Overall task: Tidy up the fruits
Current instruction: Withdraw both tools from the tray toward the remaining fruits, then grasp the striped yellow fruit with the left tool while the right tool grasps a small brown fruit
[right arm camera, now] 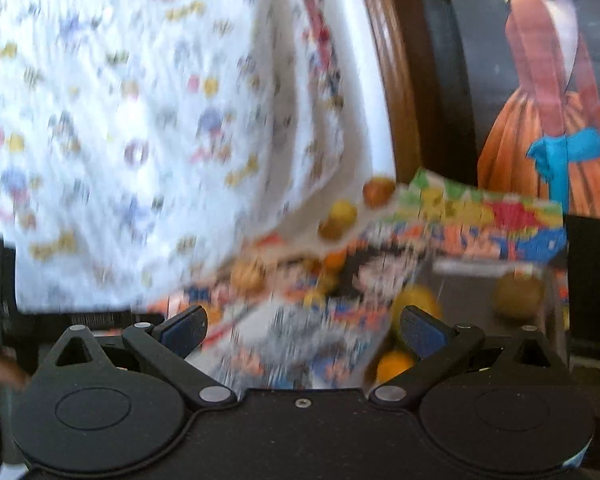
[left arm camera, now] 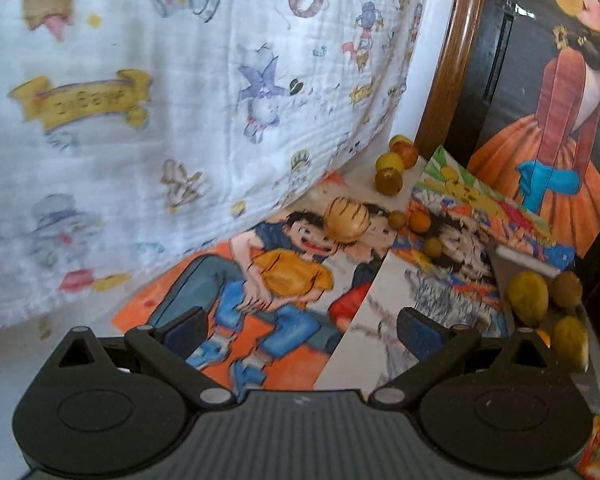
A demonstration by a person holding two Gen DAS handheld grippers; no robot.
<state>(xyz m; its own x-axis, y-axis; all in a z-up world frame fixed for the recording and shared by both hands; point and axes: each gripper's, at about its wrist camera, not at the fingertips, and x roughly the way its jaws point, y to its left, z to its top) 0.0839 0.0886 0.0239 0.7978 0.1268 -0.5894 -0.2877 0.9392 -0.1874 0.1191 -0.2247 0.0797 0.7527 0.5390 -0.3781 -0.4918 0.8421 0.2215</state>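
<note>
Far left, a printed white cloth (left arm camera: 140,100) hangs down behind the tabletop (left arm camera: 4,360). In the left wrist view the left claw (left arm camera: 300,330) is spread wide, nothing between its fingers, hovering over a cartoon poster (left arm camera: 260,280). Just beyond it sits a striped melon (left arm camera: 347,220) on the poster, and further back a cluster of fruits (left arm camera: 394,164) by the wooden frame (left arm camera: 452,60). Moving right, small fruits (left arm camera: 416,222) lie scattered on a colourful poster (left arm camera: 460,240). At the near right edge, a clear tray (left arm camera: 596,368) holds a lemon (left arm camera: 527,298) and a kiwi (left arm camera: 565,289), close together. Far right, a painting (left arm camera: 560,120) of a girl in an orange dress. The right wrist view is blurred: the right claw (right arm camera: 302,330) is also spread, empty, with a yellow fruit (right arm camera: 414,300) just behind its right finger and an orange (right arm camera: 394,364) nearer.
</note>
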